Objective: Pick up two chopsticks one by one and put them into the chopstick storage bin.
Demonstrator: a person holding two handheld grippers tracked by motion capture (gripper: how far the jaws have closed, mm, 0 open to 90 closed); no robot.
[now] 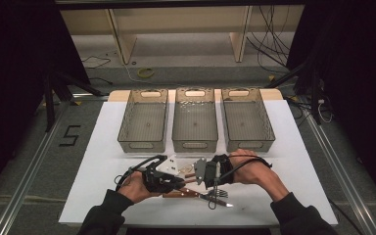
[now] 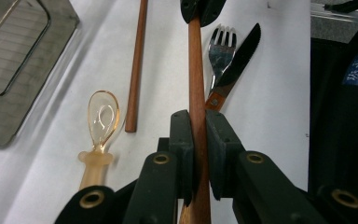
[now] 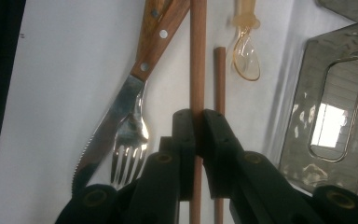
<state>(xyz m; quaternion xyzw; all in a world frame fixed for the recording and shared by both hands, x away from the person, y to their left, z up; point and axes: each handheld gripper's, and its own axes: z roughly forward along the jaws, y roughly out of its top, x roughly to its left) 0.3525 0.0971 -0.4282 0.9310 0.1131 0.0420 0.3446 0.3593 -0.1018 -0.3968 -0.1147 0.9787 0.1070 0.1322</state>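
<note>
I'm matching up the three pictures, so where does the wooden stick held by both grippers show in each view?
High view: wooden stick lies low centre, mostly hidden between the two grippers.
Left gripper view: it runs up the middle from the shut jaws to the other gripper's jaws at the top.
Right gripper view: it runs up the centre from the shut jaws.
Shared landmark: the fork.

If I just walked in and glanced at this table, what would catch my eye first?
Probably the two hand-held grippers at the near edge: the left gripper and the right gripper both clamp the same wooden stick, one at each end. Beside it on the white table lie a fork, a knife and an amber spoon. Behind stand three smoky bins in a row.
</note>
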